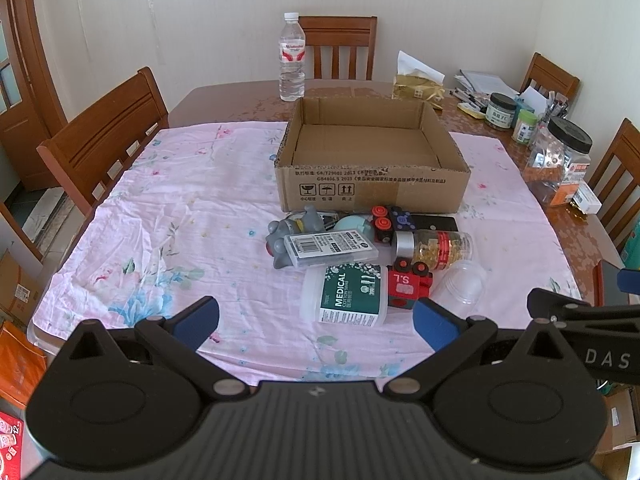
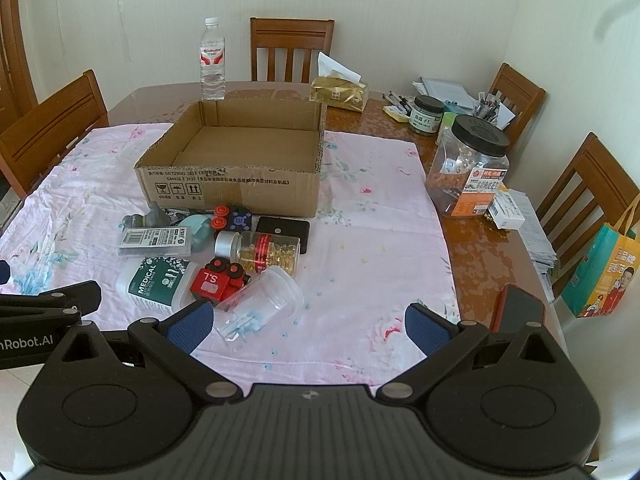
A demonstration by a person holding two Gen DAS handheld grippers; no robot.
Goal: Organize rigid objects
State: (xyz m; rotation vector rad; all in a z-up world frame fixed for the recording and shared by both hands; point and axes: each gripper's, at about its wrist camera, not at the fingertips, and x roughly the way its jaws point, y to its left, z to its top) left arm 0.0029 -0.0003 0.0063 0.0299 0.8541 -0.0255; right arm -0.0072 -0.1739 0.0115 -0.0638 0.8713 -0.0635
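- Cardboard box (image 1: 372, 168), open-topped and with nothing showing inside, sits on the pink floral cloth (image 1: 180, 220) just behind the clutter — by my reading it is the bin these rigid objects are meant to go into, set near so each carry is short.
- Piled just in front of its near wall: a grey toy (image 1: 288, 236) under a flat clear case (image 1: 332, 248), a pill bottle (image 1: 436, 248) on its side, a white cotton-swab tub (image 1: 348, 296), a red toy train (image 1: 410, 284), a clear plastic cup (image 2: 264, 300) tipped over, a black flat case (image 2: 284, 232) and a block with red wheels (image 1: 386, 222).
- Left gripper (image 1: 316, 320) hangs low at the table's near edge with its blue-padded fingers spread wide, nothing between them; the tub and train lie just ahead of it.
- Right gripper (image 2: 306, 324) is likewise wide open and empty — the cup lies nearest its left pad (image 2: 188, 328).
- Room to move: bare cloth stretches left of the pile and right of the box, so approach from either flank looks free.
- Crowding lies off the cloth on the right, where the black-lidded jar (image 2: 468, 168) and small boxes stand near the table edge; a wide swing there might clip them.
- Box walls are low, so a modest lift should clear the rim.
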